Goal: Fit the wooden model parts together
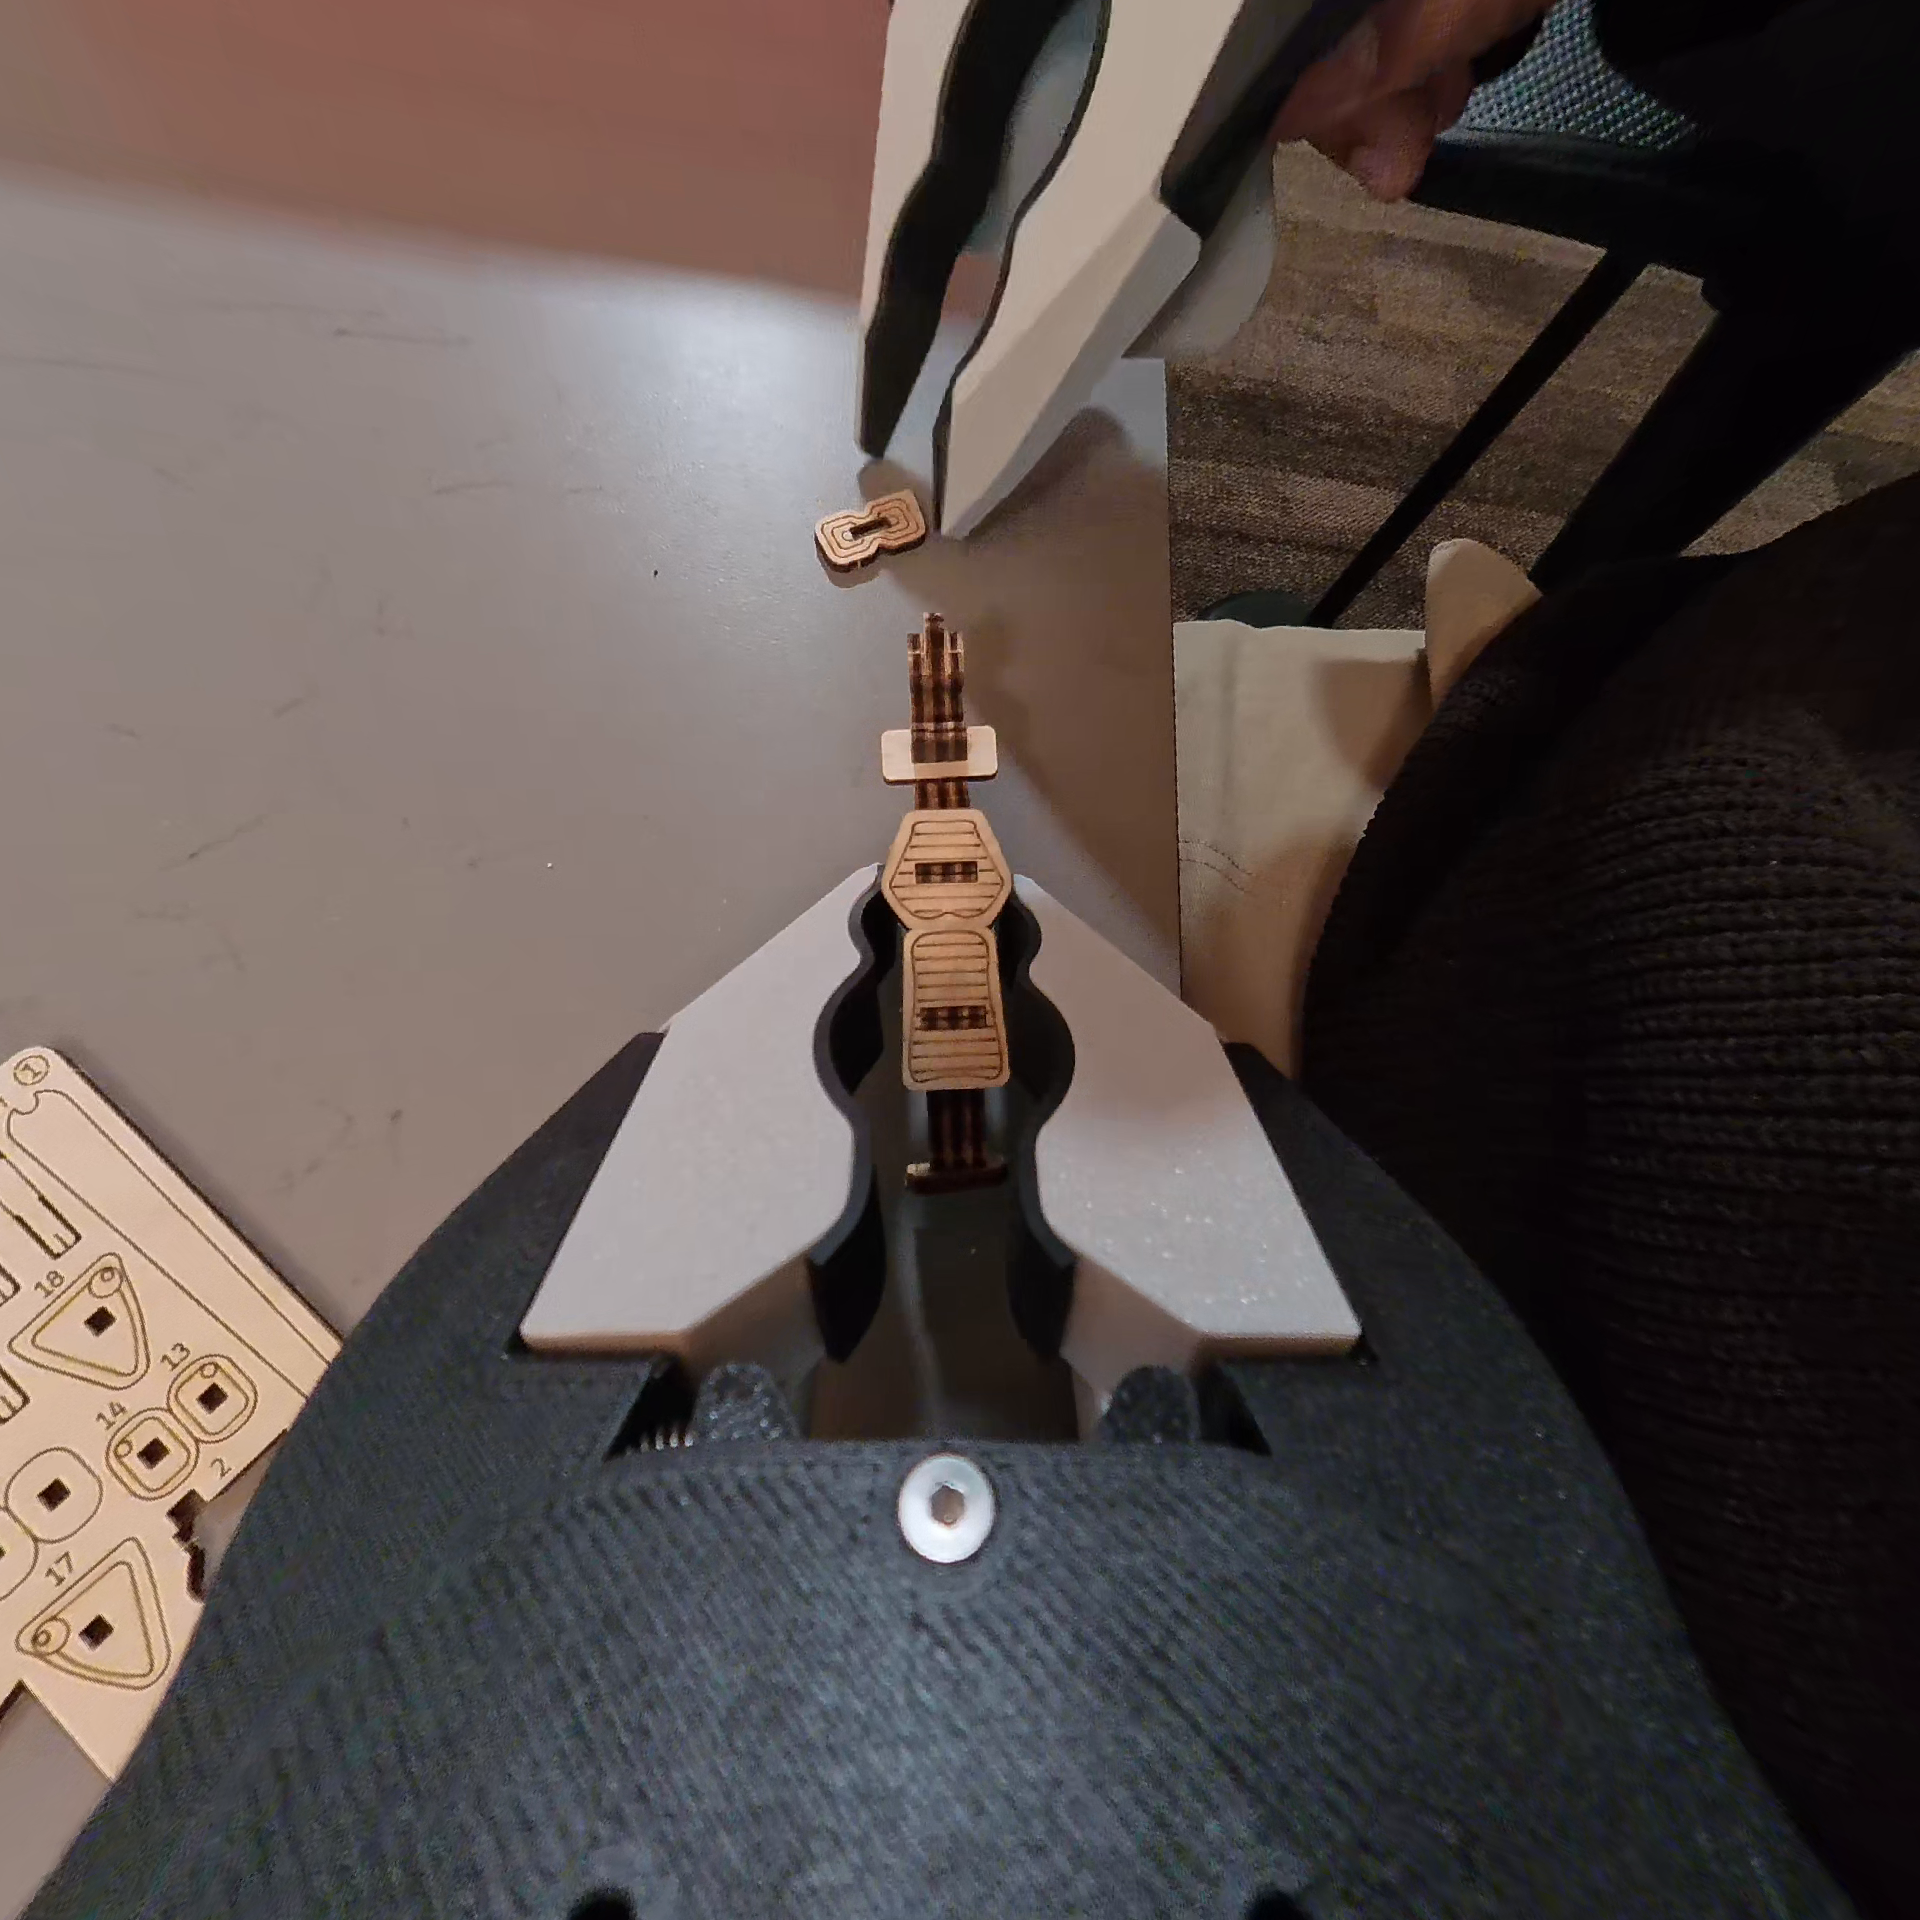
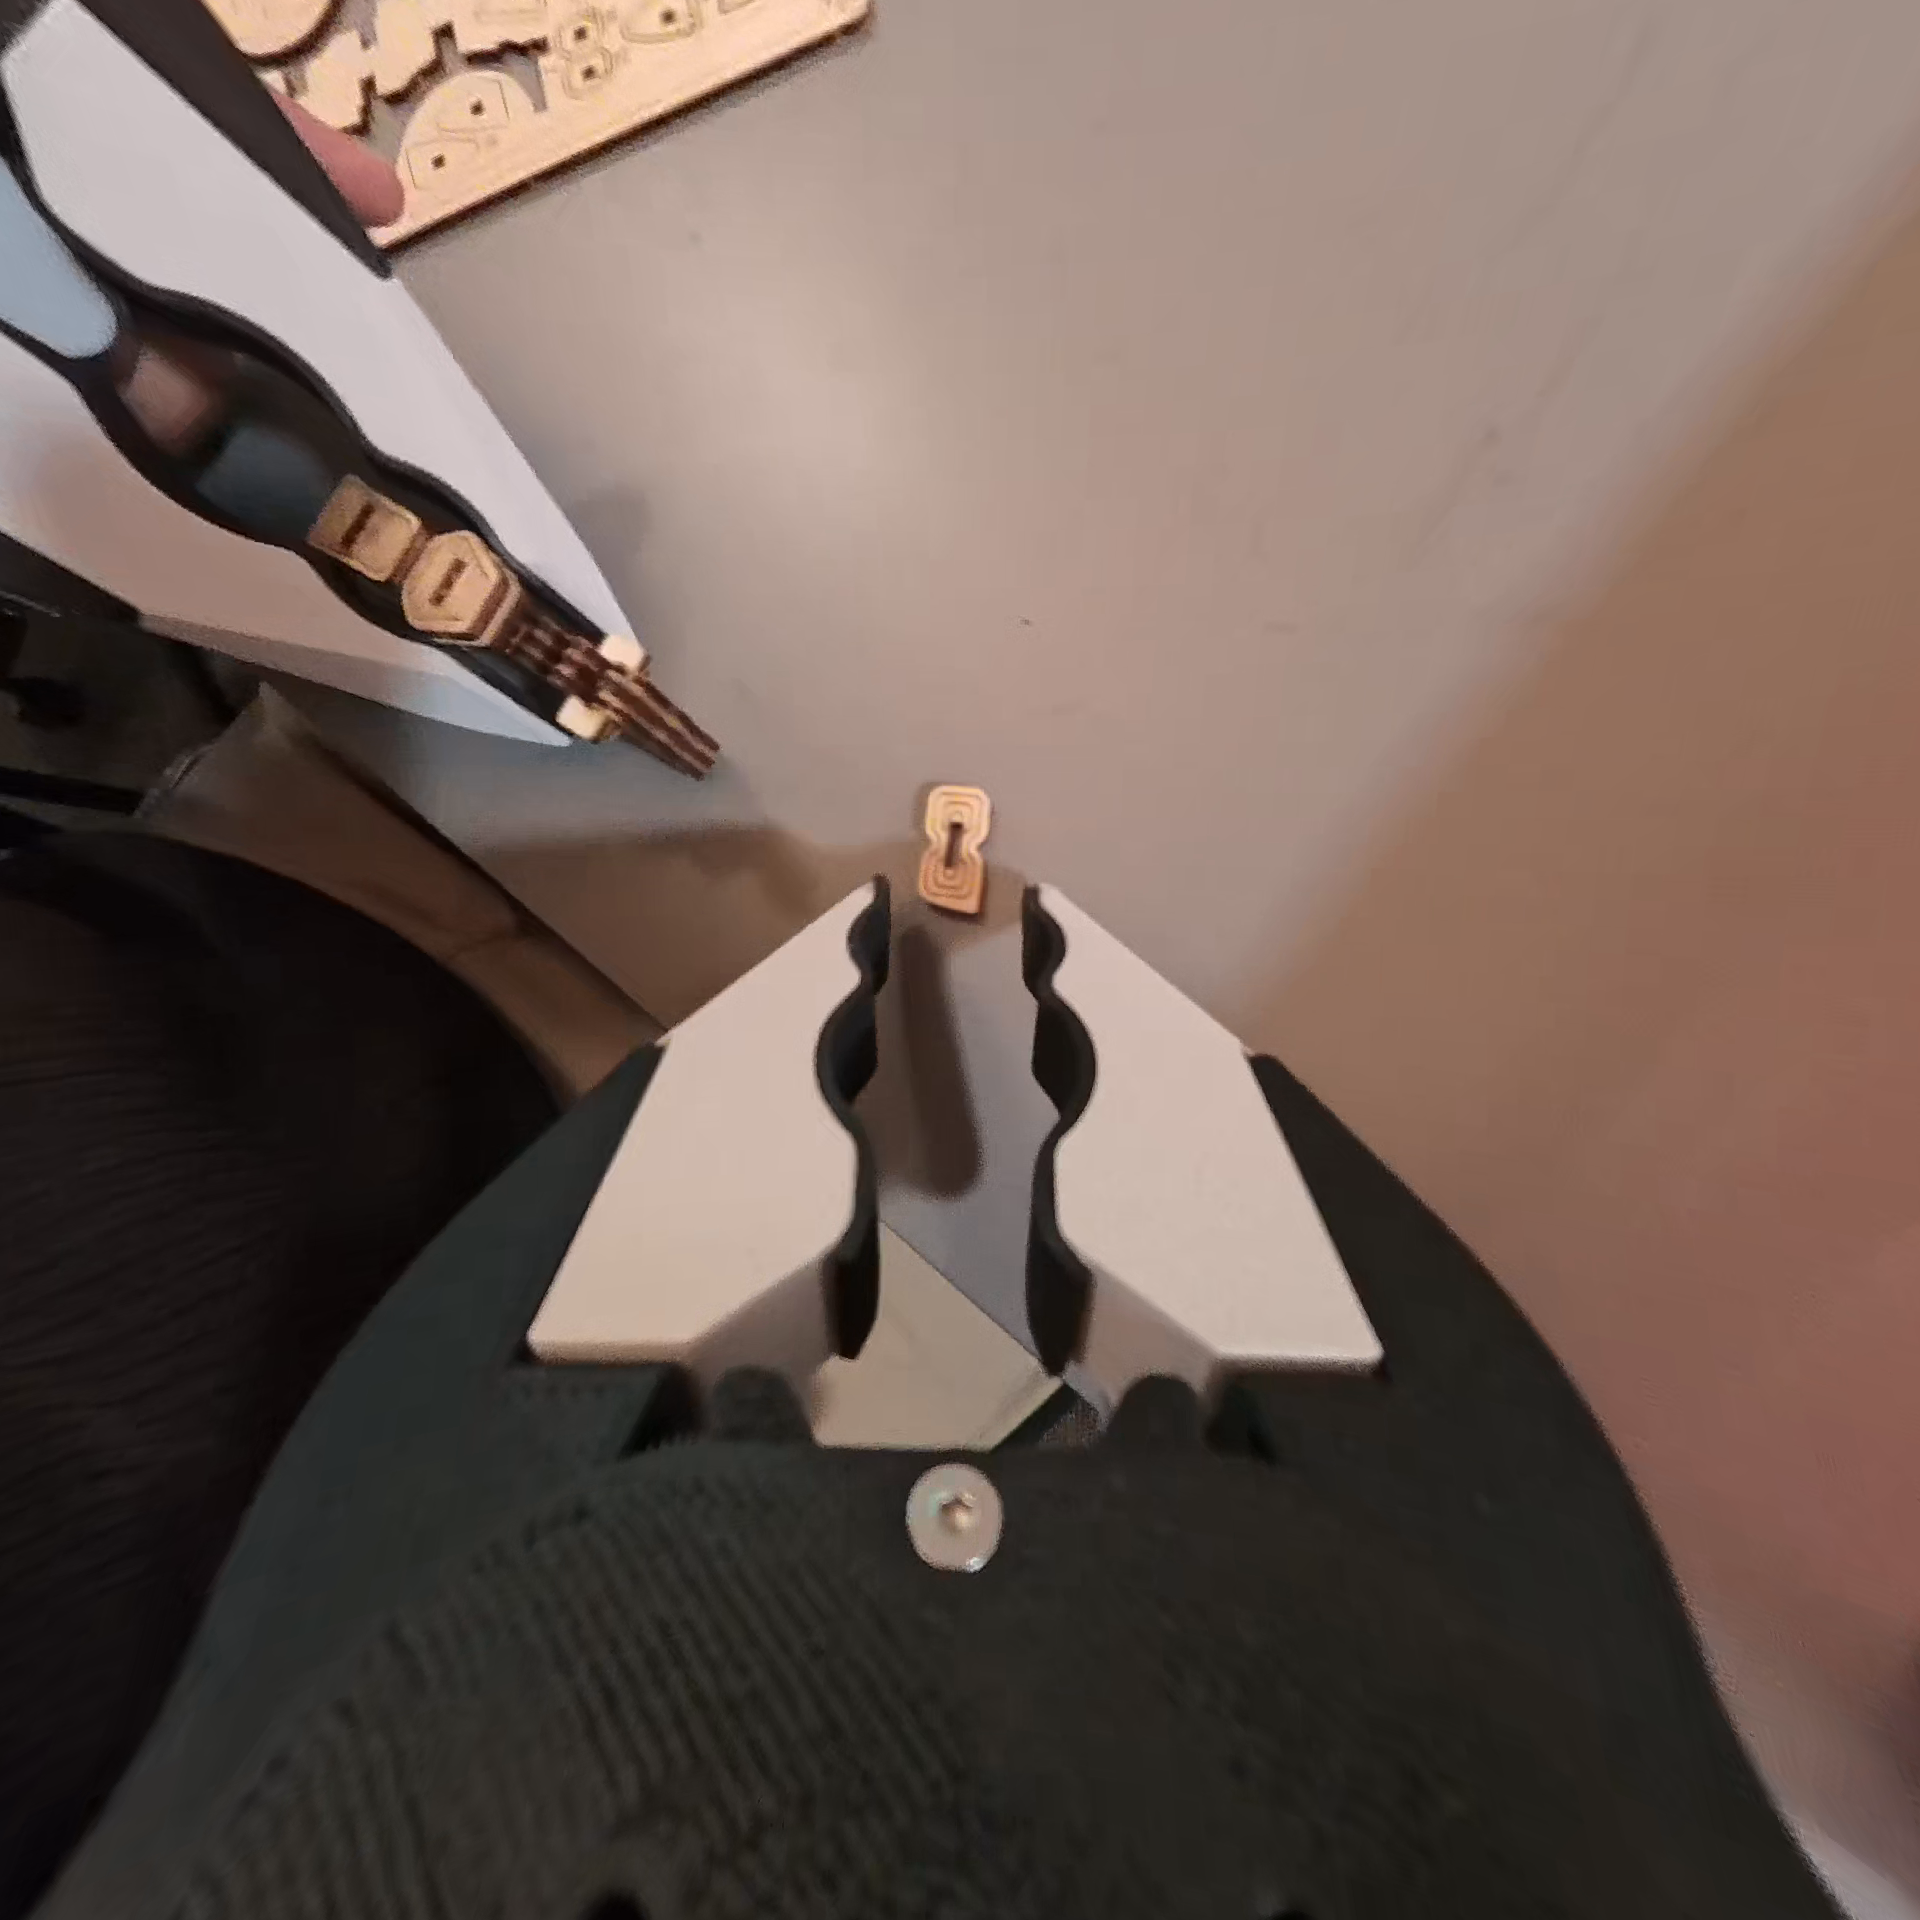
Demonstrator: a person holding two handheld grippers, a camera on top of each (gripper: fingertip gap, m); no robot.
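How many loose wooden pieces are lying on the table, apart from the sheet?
1. A small figure-eight piece lies flat on the grey table, just past the open right gripper. The other assembled wood is held in the left gripper. More may lie outside view.

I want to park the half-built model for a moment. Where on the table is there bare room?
The widest bare stretch of grey table runs from the wooden parts sheet up to the far edge. It is crowded near the right edge, where the small loose piece lies just ahead of the open right hand-held gripper.
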